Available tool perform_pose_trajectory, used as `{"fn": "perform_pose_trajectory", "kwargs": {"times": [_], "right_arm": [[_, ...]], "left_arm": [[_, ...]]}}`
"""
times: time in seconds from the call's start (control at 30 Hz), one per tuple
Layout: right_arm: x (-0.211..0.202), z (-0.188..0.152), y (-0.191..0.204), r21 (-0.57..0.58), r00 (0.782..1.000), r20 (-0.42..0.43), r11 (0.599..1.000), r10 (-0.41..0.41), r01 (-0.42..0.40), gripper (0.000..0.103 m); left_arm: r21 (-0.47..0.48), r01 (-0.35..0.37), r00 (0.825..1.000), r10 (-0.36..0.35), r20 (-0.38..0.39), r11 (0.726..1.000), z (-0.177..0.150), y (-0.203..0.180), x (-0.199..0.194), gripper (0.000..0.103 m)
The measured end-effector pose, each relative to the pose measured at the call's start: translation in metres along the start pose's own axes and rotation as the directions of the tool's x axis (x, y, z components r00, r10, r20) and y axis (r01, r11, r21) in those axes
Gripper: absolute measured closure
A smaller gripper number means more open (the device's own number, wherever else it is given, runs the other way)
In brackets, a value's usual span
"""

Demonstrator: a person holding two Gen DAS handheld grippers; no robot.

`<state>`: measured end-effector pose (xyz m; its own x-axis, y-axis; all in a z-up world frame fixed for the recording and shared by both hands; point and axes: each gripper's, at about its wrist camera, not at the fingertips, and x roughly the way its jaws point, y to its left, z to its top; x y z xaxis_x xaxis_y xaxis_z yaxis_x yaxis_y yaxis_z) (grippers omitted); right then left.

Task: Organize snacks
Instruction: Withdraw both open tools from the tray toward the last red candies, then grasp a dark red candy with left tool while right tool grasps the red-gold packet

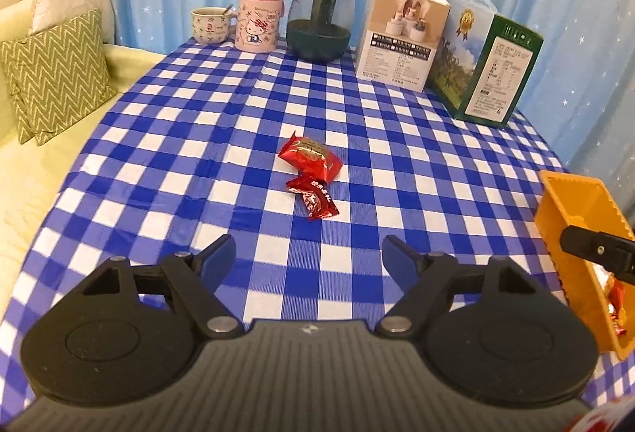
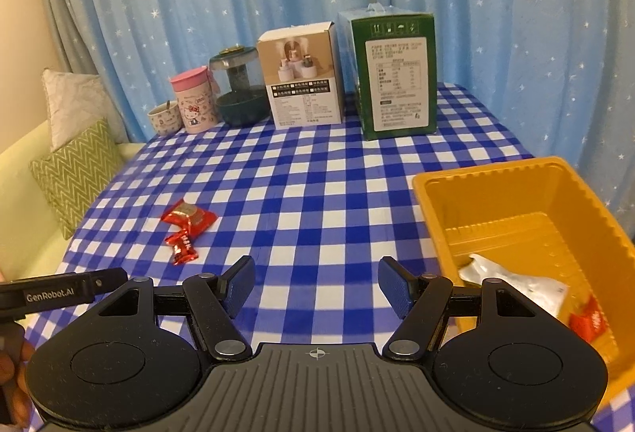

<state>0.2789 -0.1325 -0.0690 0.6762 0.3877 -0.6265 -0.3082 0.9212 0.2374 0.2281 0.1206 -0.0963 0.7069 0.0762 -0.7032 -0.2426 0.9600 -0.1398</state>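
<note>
Both claws empty; boxes [image 2: 303, 75], mugs [image 2: 193, 102] line tablecloth's [image 2: 317, 186] far edge

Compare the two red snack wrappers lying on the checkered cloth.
The larger red snack is a plump pillow pack with a gold label; the smaller red candy is slim and twist-ended. The larger lies farther from the left gripper, the smaller nearer. Both are shiny red, lie loose on the cloth and touch.

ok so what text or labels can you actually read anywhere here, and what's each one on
"GenRobot.AI": white lettering on the black side of the left tongs, right wrist view.
Red snack wrappers: printed characters, too blurred to read.
White box: rows of small print, too small to read.
Green box: a table of small print and icons, unreadable.
Pink cup: a cartoon cat only, no legible words.
</note>
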Motion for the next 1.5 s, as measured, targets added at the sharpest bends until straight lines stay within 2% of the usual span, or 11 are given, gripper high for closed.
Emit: {"fn": "perform_pose_trajectory", "kwargs": {"times": [0.2,0.37,0.43,0.5,0.77,1.1,1.27,1.37,1.5], "right_arm": [[0.041,0.003,0.002,-0.005,1.0,-0.01,1.0,0.005,-0.005,0.035],[0.074,0.007,0.005,-0.012,1.0,-0.018,1.0,0.008,-0.009,0.035],[0.084,0.009,0.006,-0.017,1.0,-0.023,1.0,0.01,-0.01,0.035],[0.093,0.01,0.006,-0.021,1.0,-0.03,1.0,0.007,-0.008,0.035],[0.11,0.014,0.003,-0.02,0.999,-0.046,1.0,-0.001,0.0,0.035],[0.114,0.02,0.006,-0.027,1.0,-0.031,1.0,-0.003,0.002,0.035],[0.115,0.019,0.009,-0.033,0.999,-0.034,0.999,0.005,-0.006,0.035],[0.119,0.018,0.016,-0.062,0.999,-0.041,0.998,0.031,-0.034,0.035],[0.129,0.017,0.034,-0.132,0.993,-0.055,0.985,0.103,-0.109,0.035]], "left_arm": [[0.018,-0.006,1.0,0.006,0.011,1.0,0.006,-0.002,0.037,0.038],[0.022,-0.001,1.0,0.001,-0.009,1.0,0.013,-0.003,0.067,0.046],[0.037,-0.004,1.0,0.005,-0.013,0.999,0.015,-0.004,0.078,0.051],[0.042,-0.005,1.0,0.006,-0.021,0.999,0.017,-0.004,0.088,0.062],[0.057,0.015,1.0,-0.014,-0.015,0.998,0.024,-0.01,0.11,0.067],[0.097,-0.009,0.999,0.013,-0.041,0.995,0.023,-0.004,0.12,0.083],[0.107,-0.028,0.998,0.034,-0.048,0.994,0.027,0.006,0.109,0.085],[0.118,-0.043,0.998,0.048,-0.038,0.992,0.031,0.015,0.101,0.086],[0.099,-0.058,0.998,0.061,-0.025,0.993,0.036,0.035,0.093,0.086]]}}
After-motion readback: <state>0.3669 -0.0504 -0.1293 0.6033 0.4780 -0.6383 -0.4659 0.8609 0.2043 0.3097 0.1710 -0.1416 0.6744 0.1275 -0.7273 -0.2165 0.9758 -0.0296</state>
